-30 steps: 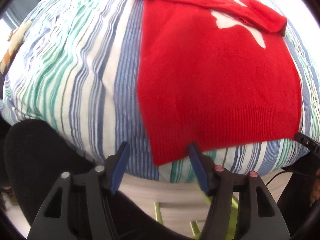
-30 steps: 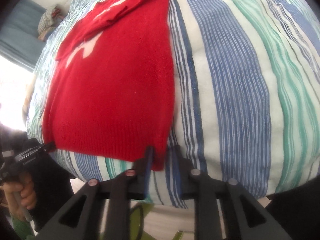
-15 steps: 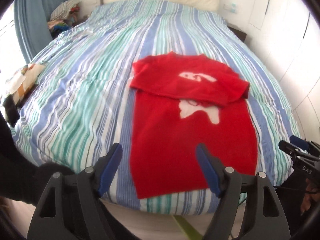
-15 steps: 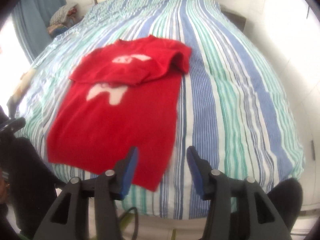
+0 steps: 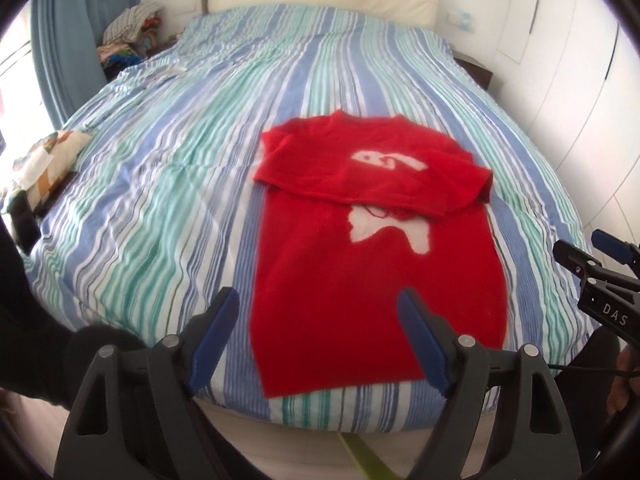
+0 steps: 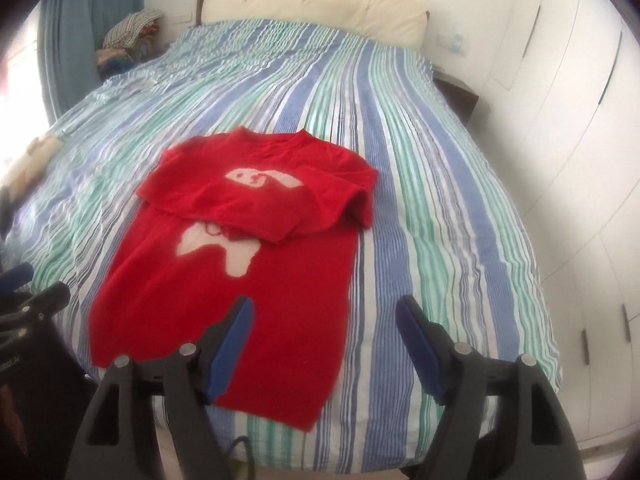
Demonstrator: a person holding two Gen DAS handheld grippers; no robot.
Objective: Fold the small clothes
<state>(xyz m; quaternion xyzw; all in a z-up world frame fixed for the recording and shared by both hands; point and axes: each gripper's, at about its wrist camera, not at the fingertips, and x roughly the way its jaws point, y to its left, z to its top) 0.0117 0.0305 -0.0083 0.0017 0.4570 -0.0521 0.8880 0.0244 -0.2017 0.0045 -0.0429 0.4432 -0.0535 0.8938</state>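
Red sweater partly folded at the foot of the bed, both grippers clear of it.

The red knit sweater [image 5: 372, 256] lies flat near the bed's [image 5: 168, 208] foot edge, hem toward that edge, its sleeves already folded across the chest over the white motif; by my reading the lengthwise fold of the body is left. The left hand-held gripper [image 5: 320, 336] and right hand-held gripper [image 6: 326, 338] hang above the hem, their jaws opening with nothing between them. The knit looks soft, thick and smooth.
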